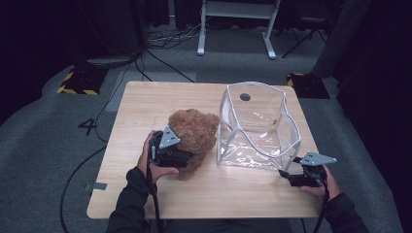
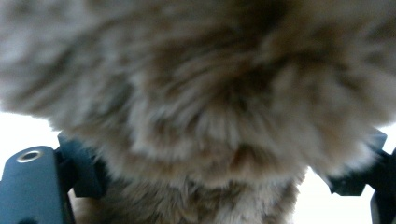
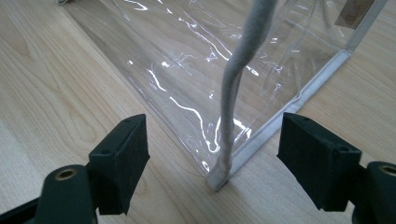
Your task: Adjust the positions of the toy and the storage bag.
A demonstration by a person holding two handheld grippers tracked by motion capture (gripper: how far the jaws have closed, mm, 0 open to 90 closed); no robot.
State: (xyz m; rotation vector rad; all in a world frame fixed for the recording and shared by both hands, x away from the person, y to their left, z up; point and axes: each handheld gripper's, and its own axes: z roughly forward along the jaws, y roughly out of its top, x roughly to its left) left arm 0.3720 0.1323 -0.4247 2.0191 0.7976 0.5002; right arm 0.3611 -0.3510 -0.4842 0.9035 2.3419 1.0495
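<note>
On the worktop [image 1: 145,104], your left hand-held gripper [image 1: 187,158] pinches the teddy bear [image 1: 194,131]; right hand-held gripper [image 3: 212,158] spread at the clear bag [image 1: 257,128] corner. Next: lift bear over bag mouth.

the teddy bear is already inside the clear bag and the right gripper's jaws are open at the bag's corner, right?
Not quite. The teddy bear sits on the table beside the clear bag, as the high view shows. The right gripper is open at the bag's corner.
</note>
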